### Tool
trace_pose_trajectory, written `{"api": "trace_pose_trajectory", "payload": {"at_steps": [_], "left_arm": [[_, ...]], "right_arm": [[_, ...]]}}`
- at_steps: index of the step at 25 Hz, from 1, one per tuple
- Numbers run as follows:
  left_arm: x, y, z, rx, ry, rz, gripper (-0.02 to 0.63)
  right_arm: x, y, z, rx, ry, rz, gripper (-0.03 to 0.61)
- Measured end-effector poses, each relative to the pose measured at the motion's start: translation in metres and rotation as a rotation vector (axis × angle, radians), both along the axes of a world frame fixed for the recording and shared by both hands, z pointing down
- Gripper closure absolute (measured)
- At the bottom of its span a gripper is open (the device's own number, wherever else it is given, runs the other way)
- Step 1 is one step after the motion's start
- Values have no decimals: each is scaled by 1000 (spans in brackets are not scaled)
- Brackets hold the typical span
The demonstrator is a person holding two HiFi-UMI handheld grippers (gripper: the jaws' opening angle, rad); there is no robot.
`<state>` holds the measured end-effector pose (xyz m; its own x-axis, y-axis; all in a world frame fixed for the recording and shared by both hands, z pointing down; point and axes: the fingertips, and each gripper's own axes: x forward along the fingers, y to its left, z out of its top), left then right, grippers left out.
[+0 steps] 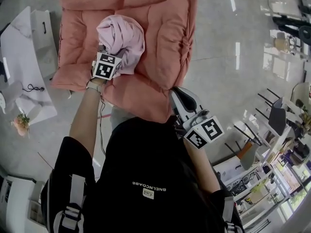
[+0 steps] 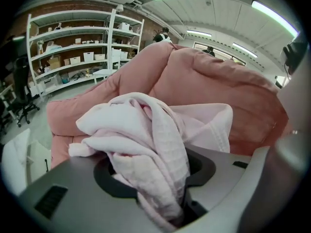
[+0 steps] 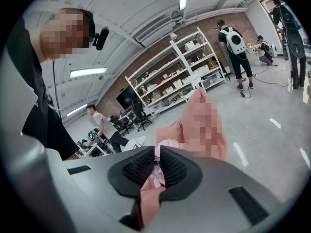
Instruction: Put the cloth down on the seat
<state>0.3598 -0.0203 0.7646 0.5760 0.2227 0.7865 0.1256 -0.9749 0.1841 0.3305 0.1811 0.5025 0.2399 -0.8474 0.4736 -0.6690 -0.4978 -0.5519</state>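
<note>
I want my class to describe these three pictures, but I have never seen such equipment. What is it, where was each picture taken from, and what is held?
No robot: a person holds a two-fingered gripper in each hand. The head view comes from a camera on their head, looking down; the others from cameras on the grippers. Below is a salmon cushioned seat. The left gripper grips a bundled pale pink cloth over it. The right gripper has its fingers nearly together with salmon fabric showing between them; whether they pinch it I cannot tell.
</note>
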Motion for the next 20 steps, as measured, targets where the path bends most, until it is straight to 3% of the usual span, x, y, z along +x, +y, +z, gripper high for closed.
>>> {"api": "trace_pose_trajectory", "payload": {"at_steps": [20], "left_arm": [[-15, -27, 104, 0, -131, -66, 333]], "right_arm": [[-16, -4, 33, -48, -45, -32, 525]]}}
